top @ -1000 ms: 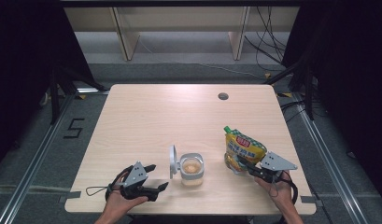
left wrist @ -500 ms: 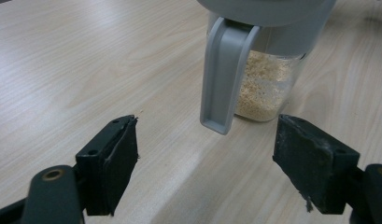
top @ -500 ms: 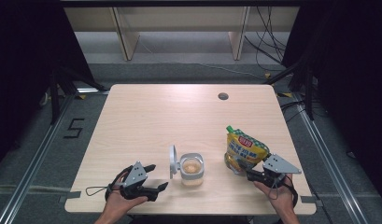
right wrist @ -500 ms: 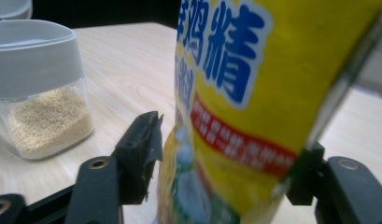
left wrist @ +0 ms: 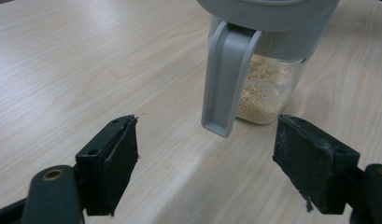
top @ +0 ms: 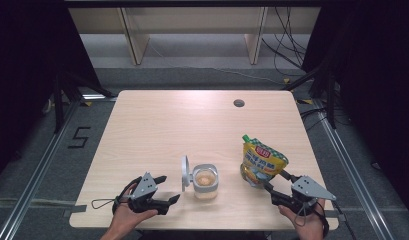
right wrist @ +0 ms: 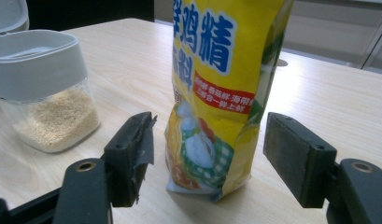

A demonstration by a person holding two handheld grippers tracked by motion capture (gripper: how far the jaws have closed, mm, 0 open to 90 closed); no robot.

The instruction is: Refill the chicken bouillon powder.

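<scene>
Right gripper wide around the upright pouch — an off-centre squeeze could topple it toward the open jar; left gripper wide, empty, near the jar.

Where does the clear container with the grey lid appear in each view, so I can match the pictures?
High view: the container stands near the table's front edge, centre, lid flipped open to its left.
Left gripper view: top right, beyond the open claw, its grey lid latch hanging down.
Right gripper view: far left, beside the claw.
Shared landmark: the pale granules inside; the yellow pouch stands to its right.
</scene>
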